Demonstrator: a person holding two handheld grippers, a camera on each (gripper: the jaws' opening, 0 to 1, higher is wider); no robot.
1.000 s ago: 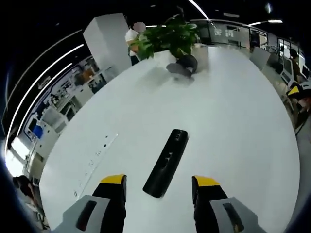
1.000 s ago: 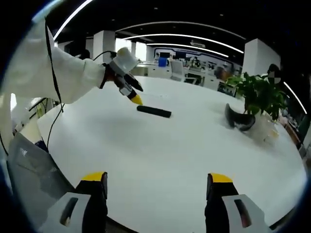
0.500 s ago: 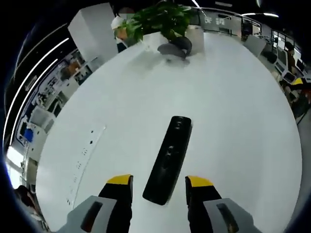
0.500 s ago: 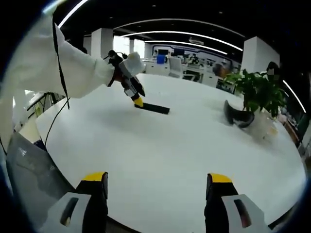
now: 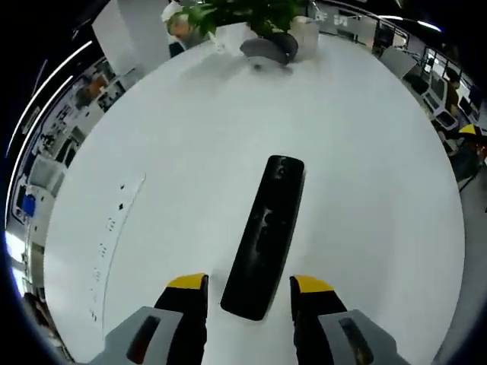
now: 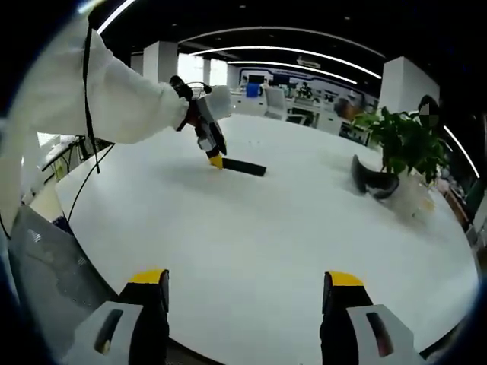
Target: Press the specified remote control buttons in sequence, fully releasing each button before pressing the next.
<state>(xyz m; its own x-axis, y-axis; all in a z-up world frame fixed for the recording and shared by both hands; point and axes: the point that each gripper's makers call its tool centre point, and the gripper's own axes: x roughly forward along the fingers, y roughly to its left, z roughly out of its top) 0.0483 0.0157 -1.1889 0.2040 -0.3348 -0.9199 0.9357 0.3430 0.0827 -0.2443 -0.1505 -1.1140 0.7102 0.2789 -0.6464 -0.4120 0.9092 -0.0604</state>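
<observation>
A long black remote control lies flat on the white table, its buttons facing up. My left gripper is open, and its yellow-tipped jaws straddle the remote's near end with a small gap on each side. In the right gripper view the same left gripper, held by a white-sleeved arm, points down at the left end of the remote. My right gripper is open over the table's near edge, far from the remote, with nothing between its jaws.
A potted green plant and a dark curved object stand at the table's far side; both also show as the plant and dark object. A white strip with small marks lies left of the remote. Office desks lie beyond.
The left gripper has come down and forward to the remote, so its near end now sits between the jaws, which have narrowed slightly. The right gripper has stayed put.
</observation>
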